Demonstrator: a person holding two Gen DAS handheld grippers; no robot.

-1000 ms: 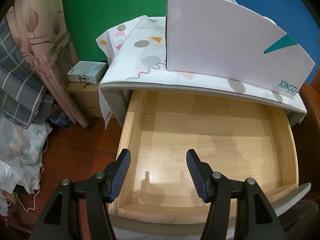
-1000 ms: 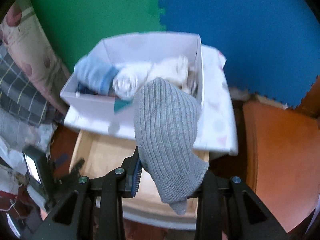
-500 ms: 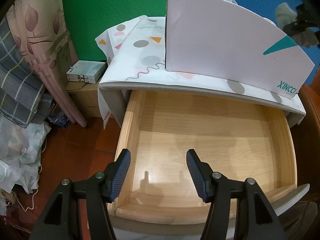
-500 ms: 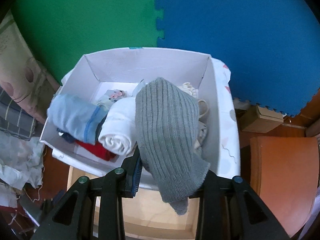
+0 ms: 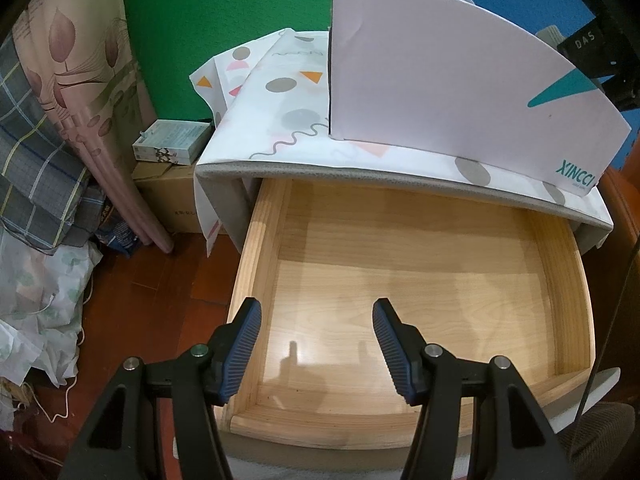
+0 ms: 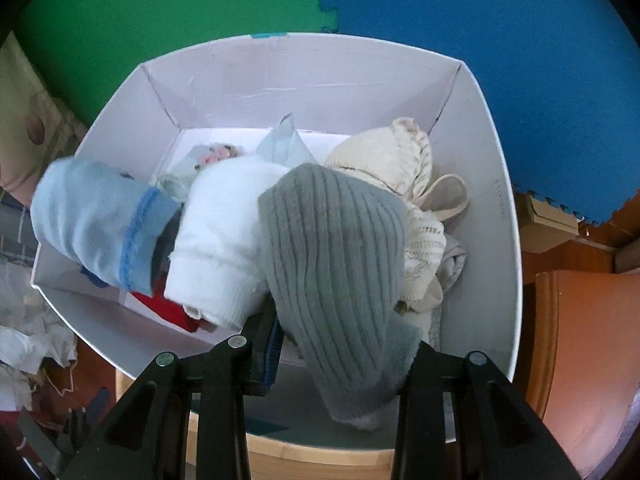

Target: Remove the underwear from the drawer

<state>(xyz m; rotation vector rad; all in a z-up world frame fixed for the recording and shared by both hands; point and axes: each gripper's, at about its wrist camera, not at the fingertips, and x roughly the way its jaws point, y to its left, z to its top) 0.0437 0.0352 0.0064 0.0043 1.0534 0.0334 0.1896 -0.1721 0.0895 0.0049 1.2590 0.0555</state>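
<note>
Fingers of my right gripper (image 6: 340,344) are clamped on the grey ribbed garment (image 6: 336,264), though their jaws have just been easing open around it. It hangs over the white cardboard box (image 6: 492,184), just above the rolled clothes inside. I judge this the drop-off step: next I need to finish releasing so it lands in the box. My left gripper (image 5: 316,344) hovers open and empty over the bare wooden drawer (image 5: 420,280). Since a second ago the right gripper has travelled over the box and lowered.

Green (image 5: 240,12) and blue foam wall mats (image 6: 500,40) behind; reddish wooden floor (image 5: 160,280).
</note>
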